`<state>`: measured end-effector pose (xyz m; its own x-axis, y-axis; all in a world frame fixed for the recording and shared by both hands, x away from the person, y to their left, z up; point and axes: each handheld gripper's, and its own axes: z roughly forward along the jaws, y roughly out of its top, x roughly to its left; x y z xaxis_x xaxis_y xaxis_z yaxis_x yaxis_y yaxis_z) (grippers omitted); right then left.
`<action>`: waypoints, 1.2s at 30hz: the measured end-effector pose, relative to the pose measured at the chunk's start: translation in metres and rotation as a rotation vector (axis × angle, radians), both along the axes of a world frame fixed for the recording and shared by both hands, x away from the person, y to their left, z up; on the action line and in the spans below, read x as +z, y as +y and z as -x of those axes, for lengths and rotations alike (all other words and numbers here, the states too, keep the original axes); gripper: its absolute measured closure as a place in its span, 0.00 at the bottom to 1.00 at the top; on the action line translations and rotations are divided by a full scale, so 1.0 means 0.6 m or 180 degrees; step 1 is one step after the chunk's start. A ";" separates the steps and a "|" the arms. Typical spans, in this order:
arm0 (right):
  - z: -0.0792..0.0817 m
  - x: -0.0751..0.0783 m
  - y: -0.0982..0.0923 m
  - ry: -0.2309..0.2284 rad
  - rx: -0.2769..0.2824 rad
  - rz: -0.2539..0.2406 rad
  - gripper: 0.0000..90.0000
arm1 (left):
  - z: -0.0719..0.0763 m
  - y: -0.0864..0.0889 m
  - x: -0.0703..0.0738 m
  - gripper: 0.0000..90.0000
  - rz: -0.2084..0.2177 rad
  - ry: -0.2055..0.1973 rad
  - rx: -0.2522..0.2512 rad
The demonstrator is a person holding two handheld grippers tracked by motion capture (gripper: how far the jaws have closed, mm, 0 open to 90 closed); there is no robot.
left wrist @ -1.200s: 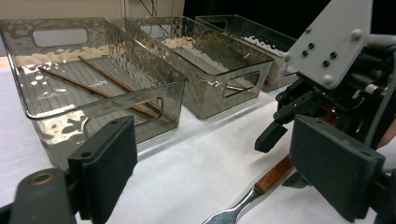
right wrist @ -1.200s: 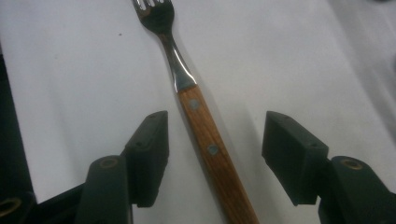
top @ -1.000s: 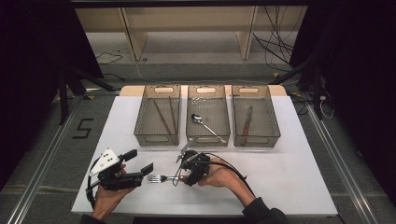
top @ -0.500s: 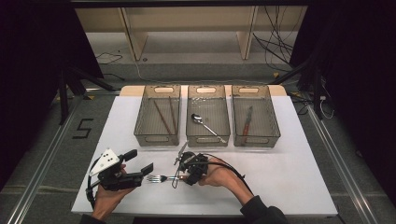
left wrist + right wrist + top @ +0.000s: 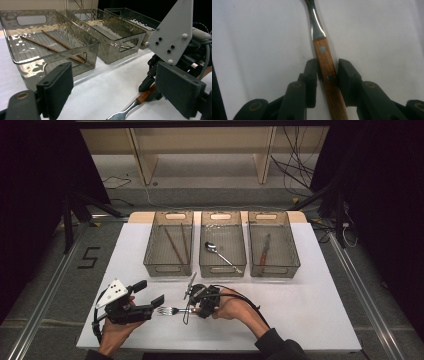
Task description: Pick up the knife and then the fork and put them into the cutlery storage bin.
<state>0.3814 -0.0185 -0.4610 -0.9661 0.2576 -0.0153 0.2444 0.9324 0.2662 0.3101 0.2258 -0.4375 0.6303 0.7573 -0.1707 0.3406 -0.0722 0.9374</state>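
A fork [image 5: 171, 310] with a wooden handle lies flat on the white table [image 5: 300, 320], tines pointing left. My right gripper [image 5: 194, 309] sits low over its handle. In the right gripper view the handle [image 5: 322, 53] runs between the two pads [image 5: 348, 75]. The jaws have just been closing on it. A thin gap still shows at the right pad, so they stand open. My left gripper [image 5: 150, 294] hovers just left of the tines, jaws wide open with nothing between them. From the left gripper view [image 5: 116, 86] the fork [image 5: 130, 108] and the right gripper [image 5: 150, 83] lie straight ahead.
Three clear bins stand in a row behind: the left bin [image 5: 150, 262] holds chopsticks [image 5: 172, 245], the middle bin [image 5: 205, 269] a spoon [image 5: 220, 254], the right bin [image 5: 295, 262] a wooden-handled utensil [image 5: 264, 251]. Bare table stretches to the right of my hands.
The right gripper's jaws have narrowed around the fork's handle. Both hands and the fork have stayed where they were.
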 end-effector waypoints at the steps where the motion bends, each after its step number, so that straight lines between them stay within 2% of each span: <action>1: 0.000 0.000 0.000 0.0002 0.0010 -0.0001 0.80 | 0.000 0.000 0.000 0.16 -0.0004 0.0002 -0.0004; 13: 0.005 0.001 0.003 -0.0015 0.0071 0.0042 0.85 | 0.000 0.000 0.000 0.16 -0.0003 0.0001 -0.0003; 19: 0.004 0.003 0.001 -0.0019 0.0058 -0.0008 0.86 | 0.000 0.000 0.000 0.16 0.0001 0.0000 0.0003; 25: 0.004 0.015 -0.006 -0.0055 0.0014 -0.0121 0.86 | 0.000 0.001 0.000 0.16 0.0004 -0.0002 0.0010; 36: -0.011 0.055 -0.044 -0.0149 -0.0191 -0.0560 0.86 | 0.000 0.000 0.000 0.16 0.0003 -0.0001 0.0013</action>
<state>0.3878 -0.0451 -0.4283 -0.9482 0.3175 -0.0096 0.2817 0.8545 0.4363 0.3101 0.2261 -0.4374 0.6274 0.7597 -0.1712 0.3405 -0.0699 0.9377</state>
